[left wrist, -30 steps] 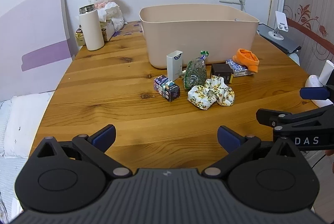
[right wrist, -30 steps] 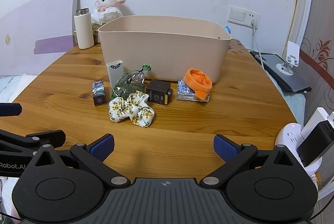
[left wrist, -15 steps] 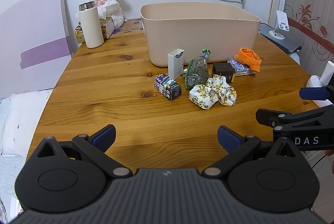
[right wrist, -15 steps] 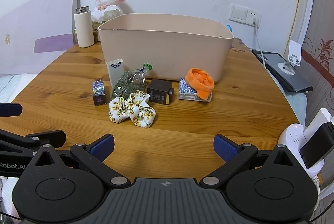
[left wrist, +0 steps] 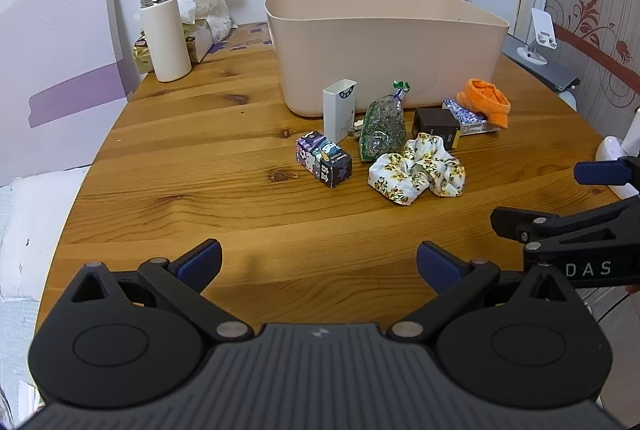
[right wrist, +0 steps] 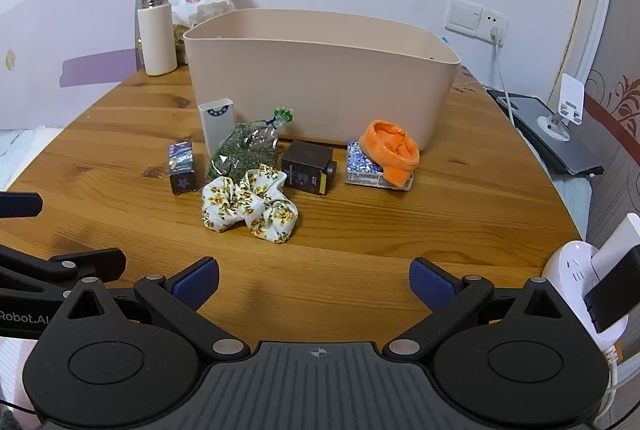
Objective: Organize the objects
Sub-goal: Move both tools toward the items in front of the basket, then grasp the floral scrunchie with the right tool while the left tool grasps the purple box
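- Both grippers have their blue-padded jaws spread wide with nothing between them: the left gripper (left wrist: 318,262) and the right gripper (right wrist: 314,276) hover over the near edge of the wooden table (left wrist: 192,165).
- Against the frames a second ago, the cluster of objects sits slightly further up and to the right in the left wrist view; the right wrist view has shifted only slightly.
- Bare wood lies between the jaws and the nearest item, the floral scrunchie (right wrist: 248,207), so the approach is open.
- Behind the scrunchie lie the bag of dried herbs (right wrist: 244,151), a white upright box (right wrist: 216,125) and a dark box (right wrist: 308,171); a small purple carton (right wrist: 182,169) lies to the left.
- An orange cloth (right wrist: 390,149) rests on a blue-patterned packet (right wrist: 362,169) (its label is too blurred to read).
- All these lie just in front of the beige bin (right wrist: 320,81), apart from it or perhaps touching; its inside is hidden.
- Each gripper is level, pointing at the bin, side by side.
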A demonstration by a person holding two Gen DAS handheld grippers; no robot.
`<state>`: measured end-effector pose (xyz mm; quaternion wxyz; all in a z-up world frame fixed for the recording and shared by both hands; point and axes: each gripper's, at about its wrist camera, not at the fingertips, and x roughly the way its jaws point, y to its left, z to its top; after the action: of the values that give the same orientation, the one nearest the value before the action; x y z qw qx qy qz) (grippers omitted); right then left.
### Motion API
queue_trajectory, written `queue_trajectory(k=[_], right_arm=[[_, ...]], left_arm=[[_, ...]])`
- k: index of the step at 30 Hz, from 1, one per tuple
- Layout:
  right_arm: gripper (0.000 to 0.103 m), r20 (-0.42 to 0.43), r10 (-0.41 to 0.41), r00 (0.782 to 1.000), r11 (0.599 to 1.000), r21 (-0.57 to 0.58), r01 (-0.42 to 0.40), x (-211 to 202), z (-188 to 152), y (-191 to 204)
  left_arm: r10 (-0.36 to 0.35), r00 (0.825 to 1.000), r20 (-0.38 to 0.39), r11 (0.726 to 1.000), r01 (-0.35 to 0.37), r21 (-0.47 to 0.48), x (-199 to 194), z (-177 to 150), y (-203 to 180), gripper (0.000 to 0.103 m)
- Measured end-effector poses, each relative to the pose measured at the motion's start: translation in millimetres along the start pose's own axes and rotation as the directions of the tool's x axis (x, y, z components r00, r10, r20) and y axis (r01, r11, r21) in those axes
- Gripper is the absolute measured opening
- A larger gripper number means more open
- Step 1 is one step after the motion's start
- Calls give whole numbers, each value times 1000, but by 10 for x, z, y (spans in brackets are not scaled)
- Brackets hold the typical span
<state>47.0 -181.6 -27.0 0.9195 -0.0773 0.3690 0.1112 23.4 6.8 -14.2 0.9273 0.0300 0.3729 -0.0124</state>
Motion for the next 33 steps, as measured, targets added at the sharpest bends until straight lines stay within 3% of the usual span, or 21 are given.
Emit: queue_trajectory(k=[9,18,24,29,33], right_arm=[[103,-34,-16,999,999,-34,15,278,102,-26],[103,-75,28,997,998,-60,-32,613,235,-46],[103,-101,54,993,994,-88,-63,809,295,-15],[103,-111,89,990,991,-88,-99,942,376,-8],[91,-85,117,989,987,-98,-125,979,414,22]], left_arm=[[9,998,-54,1000,-10,-26,347,122,155,103],[0,998,-69,999,-3,-45,682,393,344,103],[-85,993,-79,996,82,-40,886,557,310,103],[-98,988,-115,994,93,-51,1132,642,280,103],[-99,988,-122,994,93,-58,1217,641,317,103]])
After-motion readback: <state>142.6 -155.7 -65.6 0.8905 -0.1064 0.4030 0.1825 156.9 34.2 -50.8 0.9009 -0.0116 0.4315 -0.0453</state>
